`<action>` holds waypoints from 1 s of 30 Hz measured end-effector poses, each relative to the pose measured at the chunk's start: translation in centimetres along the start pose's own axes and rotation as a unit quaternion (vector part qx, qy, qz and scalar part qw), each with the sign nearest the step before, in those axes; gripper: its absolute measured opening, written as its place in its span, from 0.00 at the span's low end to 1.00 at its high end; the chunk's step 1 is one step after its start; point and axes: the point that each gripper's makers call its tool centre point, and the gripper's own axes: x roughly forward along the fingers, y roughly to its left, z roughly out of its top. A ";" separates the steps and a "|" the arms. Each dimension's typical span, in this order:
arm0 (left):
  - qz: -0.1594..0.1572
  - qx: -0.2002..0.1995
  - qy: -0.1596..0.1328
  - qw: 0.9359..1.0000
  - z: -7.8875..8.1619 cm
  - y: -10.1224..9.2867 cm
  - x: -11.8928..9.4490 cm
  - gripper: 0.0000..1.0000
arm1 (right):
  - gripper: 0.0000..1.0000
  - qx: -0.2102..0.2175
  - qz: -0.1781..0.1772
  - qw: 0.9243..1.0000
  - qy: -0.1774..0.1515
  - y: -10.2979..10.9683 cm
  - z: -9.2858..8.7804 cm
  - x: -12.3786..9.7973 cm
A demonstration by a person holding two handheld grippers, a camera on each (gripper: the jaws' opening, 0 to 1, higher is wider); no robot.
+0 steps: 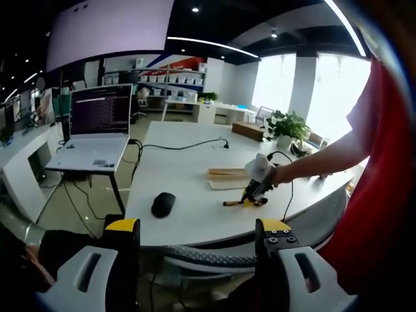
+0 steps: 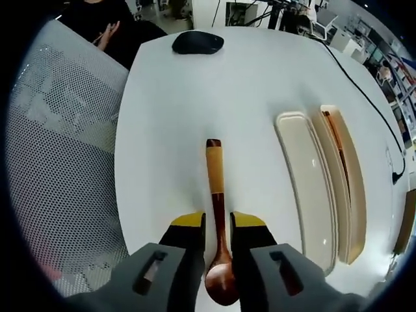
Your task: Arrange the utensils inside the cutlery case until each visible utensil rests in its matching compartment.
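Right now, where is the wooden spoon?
In the right gripper view, the wooden spoon lies on the white table, between the right gripper's jaws, left of the cutlery case.

One wooden spoon [image 2: 216, 195], one cutlery case [image 2: 338, 188], one mouse [image 2: 197, 43], one laptop [image 1: 97, 127].

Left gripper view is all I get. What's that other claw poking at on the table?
Observer: The right claw straddles a wooden spoon, one jaw on each side of its neck.
Operator: Which way does it point?
Observer: Its bowl lies by the claw, and its handle points toward the black mouse.
Operator: Anything in the case?
Observer: The cutlery case lies beside the spoon, apart from it. Its cream tray looks empty.
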 end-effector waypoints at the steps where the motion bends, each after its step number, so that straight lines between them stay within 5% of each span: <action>1: -0.001 -0.001 0.000 1.000 0.0 -0.1 0.0 0.74 | 0.03 -0.002 0.004 1.000 -0.003 0.2 0.1 0.0; 11: -0.008 0.011 0.012 1.000 -0.1 -0.2 0.2 0.74 | 0.02 0.017 0.006 0.999 0.044 -0.2 -0.1 0.5; 18: -0.003 0.010 -0.005 1.000 0.9 -0.1 0.3 0.74 | 0.01 0.018 -0.009 0.999 0.027 -1.0 -0.5 0.8; 30: -0.001 0.005 -0.003 1.000 0.3 0.0 -0.1 0.74 | 0.02 0.022 -0.040 0.999 0.001 -1.4 0.0 -0.8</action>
